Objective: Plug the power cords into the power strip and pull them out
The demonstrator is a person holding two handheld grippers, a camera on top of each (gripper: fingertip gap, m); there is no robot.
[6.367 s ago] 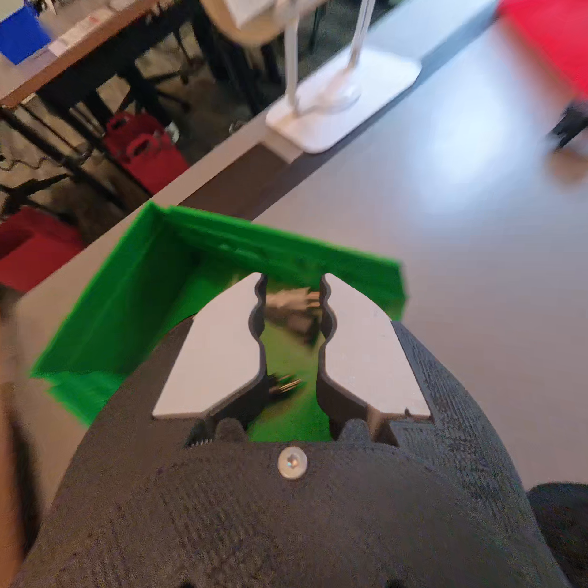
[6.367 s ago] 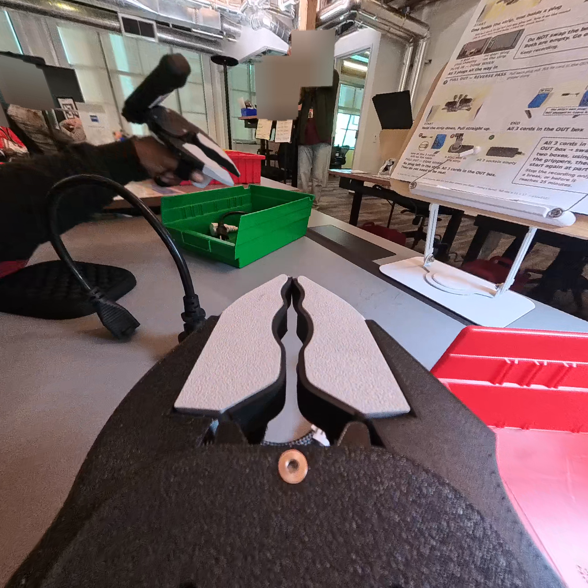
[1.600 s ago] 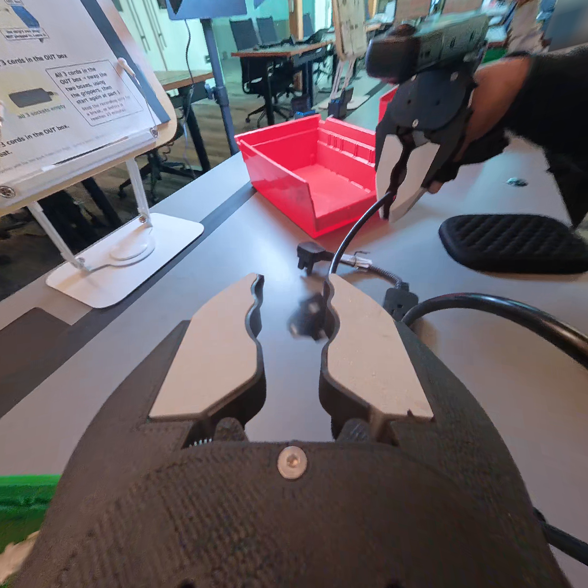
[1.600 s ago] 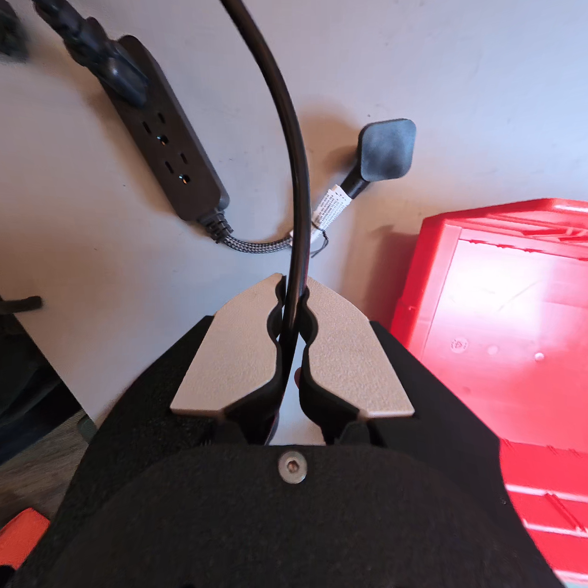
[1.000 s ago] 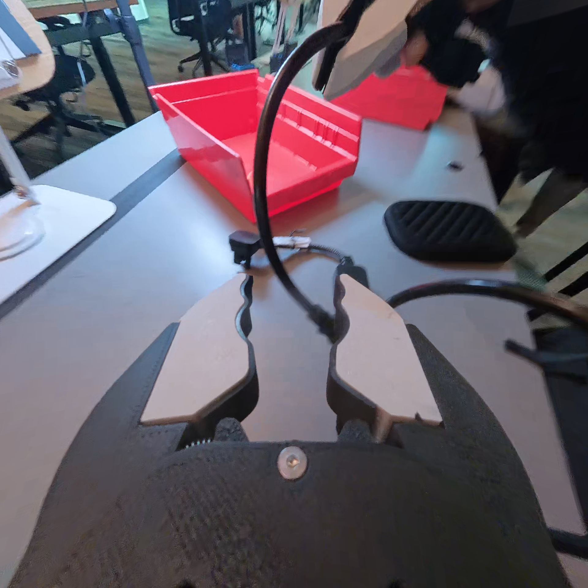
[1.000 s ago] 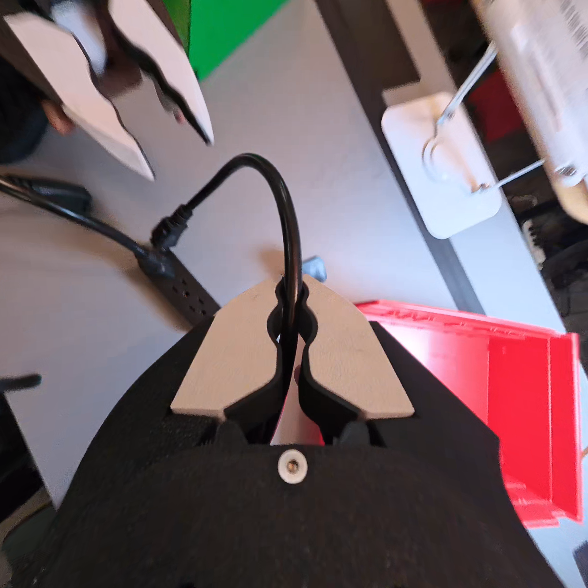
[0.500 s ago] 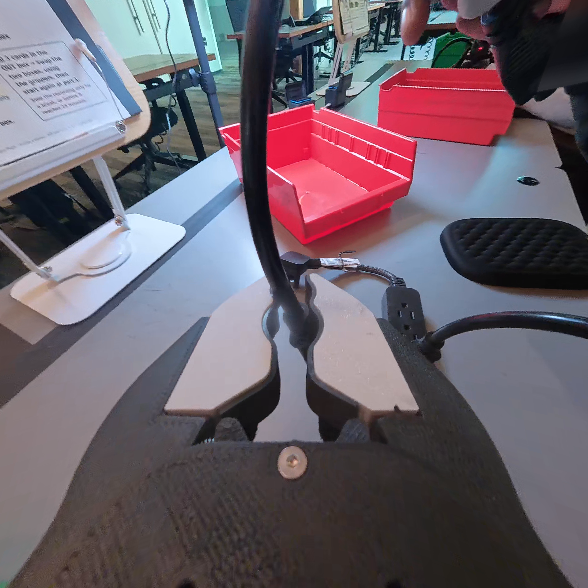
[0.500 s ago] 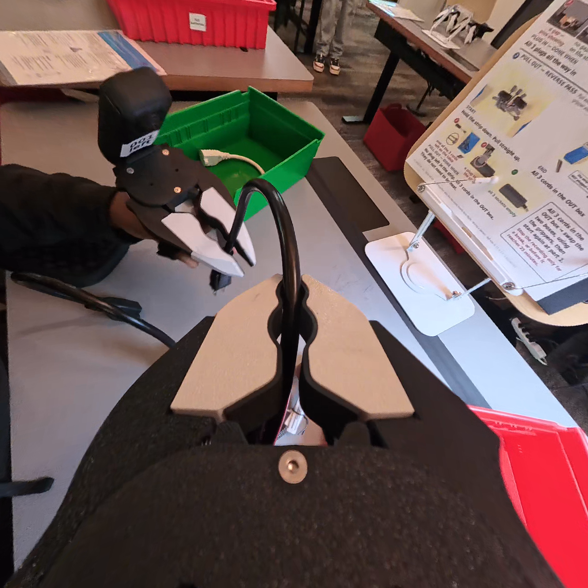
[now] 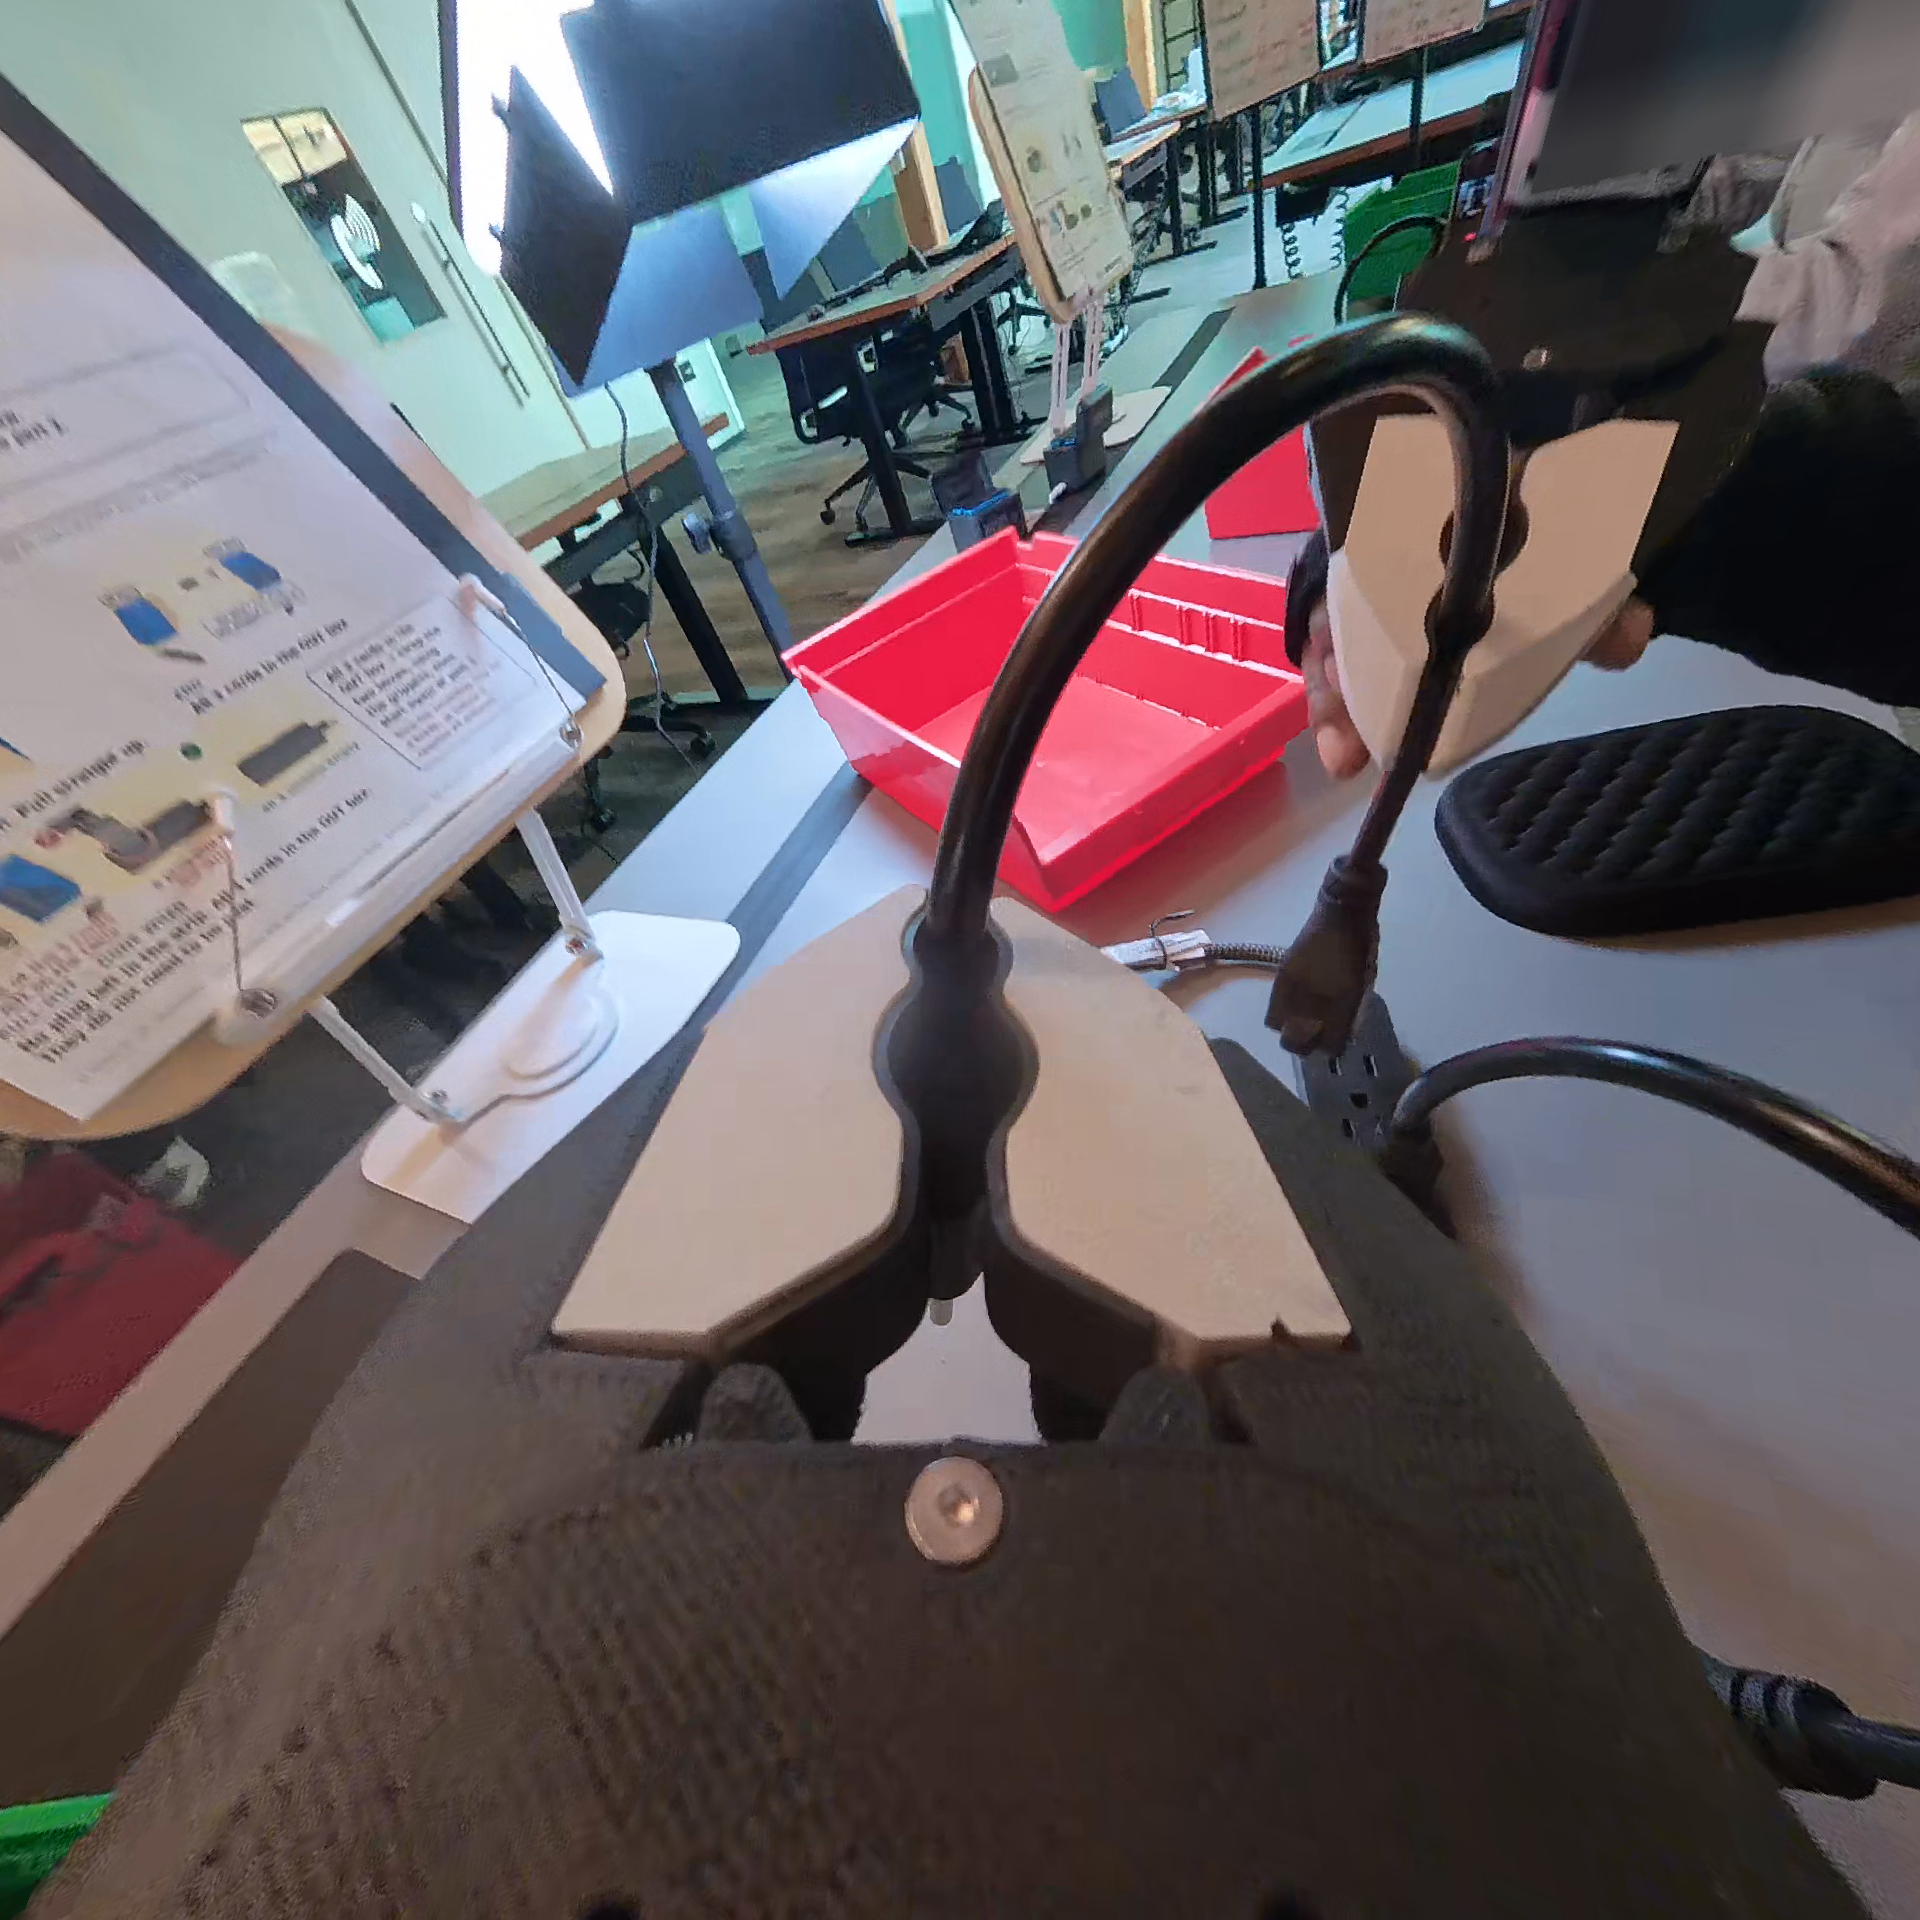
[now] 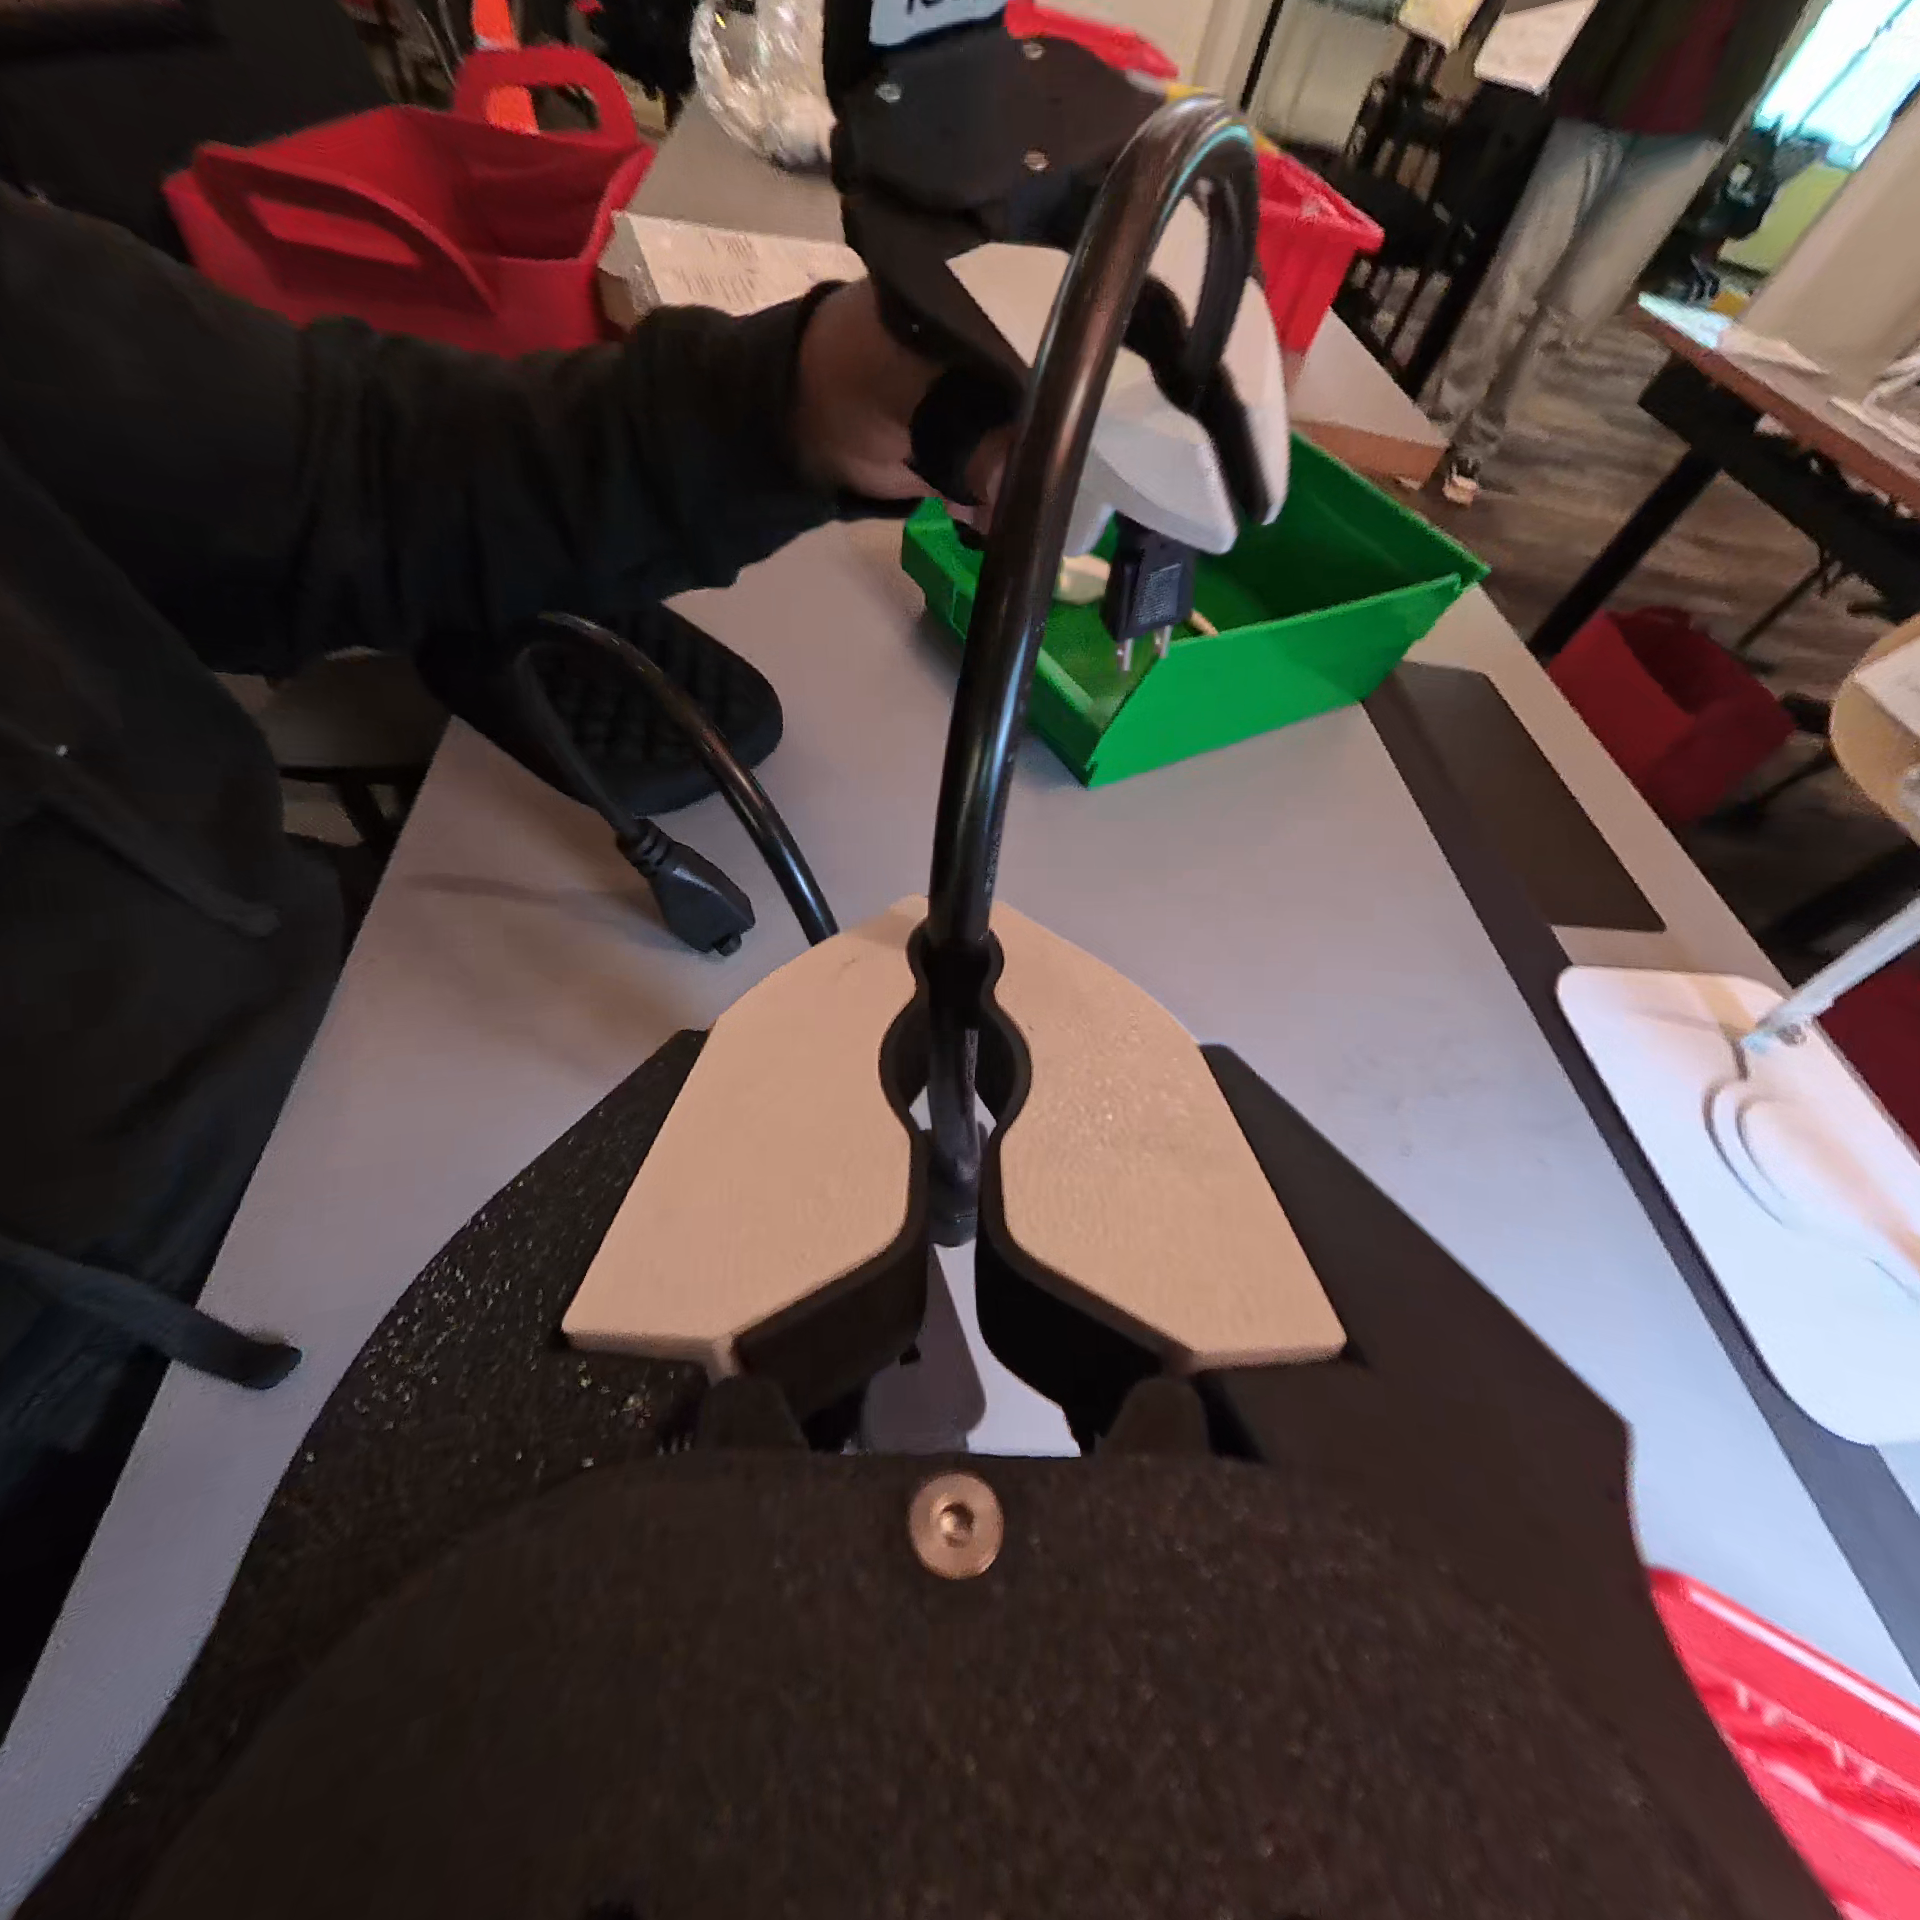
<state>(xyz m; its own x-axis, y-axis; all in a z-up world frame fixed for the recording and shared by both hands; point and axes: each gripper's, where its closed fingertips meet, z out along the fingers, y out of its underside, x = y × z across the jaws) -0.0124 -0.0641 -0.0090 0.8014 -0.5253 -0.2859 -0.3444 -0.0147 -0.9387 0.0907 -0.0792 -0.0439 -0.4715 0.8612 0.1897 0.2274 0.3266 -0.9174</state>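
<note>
A short black power cord (image 9: 1143, 540) arches between both grippers. My left gripper (image 9: 956, 914) is shut on its plug (image 9: 951, 1091), a prong showing between the fingers. My right gripper (image 9: 1439, 665) is shut on the cord farther along; the cord's other end, a black connector (image 9: 1325, 966), hangs just above the black power strip (image 9: 1356, 1081). A second black cord (image 9: 1662, 1081) is plugged into the strip. In the right wrist view my right gripper (image 10: 951, 925) clamps the cord (image 10: 997, 644), and my left gripper (image 10: 1174, 540) holds the plug (image 10: 1143, 592) with its prongs pointing down.
A red bin (image 9: 1039, 727) stands behind the strip, a green bin (image 10: 1247, 707) at the other end of the grey table (image 10: 1247, 935). A black ribbed pad (image 9: 1683, 821), a loose cord connector (image 10: 696, 904) and an instruction board's white stand (image 9: 561, 1039) are also there. The tips of one gripper are about 12 cm away from the tips of the other.
My left gripper has closed fully on the plug. My right gripper has come down, so the cord's free connector now hangs over the strip. The cord arches higher between the grippers.
</note>
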